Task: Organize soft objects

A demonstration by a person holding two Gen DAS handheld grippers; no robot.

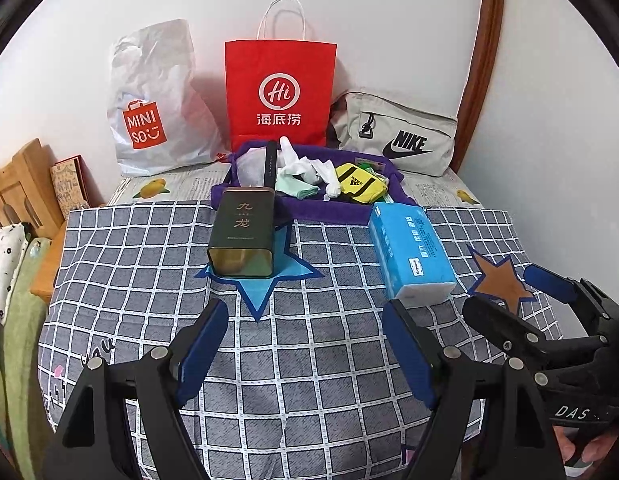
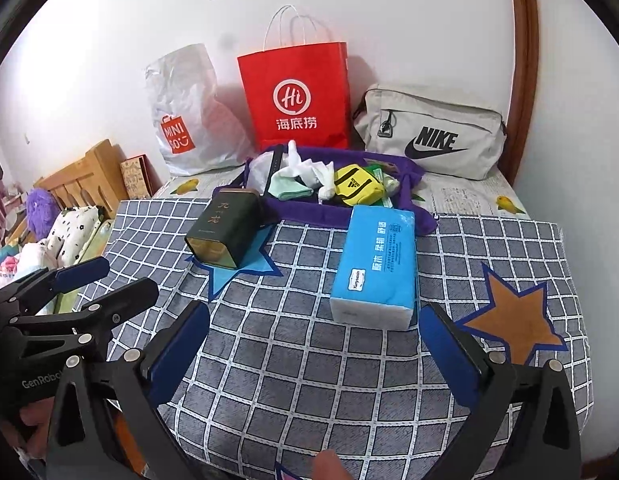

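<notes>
Both grippers, left gripper (image 1: 305,344) and right gripper (image 2: 315,344), fingers spread and empty short of the purple fabric tray (image 2: 309,210) holding socks (image 2: 309,172); risk of knocking the dark tin (image 2: 223,232) at its left corner.

Grey white-checked blanket (image 1: 309,340), red bag (image 1: 280,92)

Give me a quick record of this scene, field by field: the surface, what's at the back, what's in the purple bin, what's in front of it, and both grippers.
surface: checked cloth
back: Miniso bag, red bag, Nike pouch
purple bin: white cloths, green cloth, yellow pouch
in front: tin, tissue pack
left gripper: open, empty
right gripper: open, empty
</notes>
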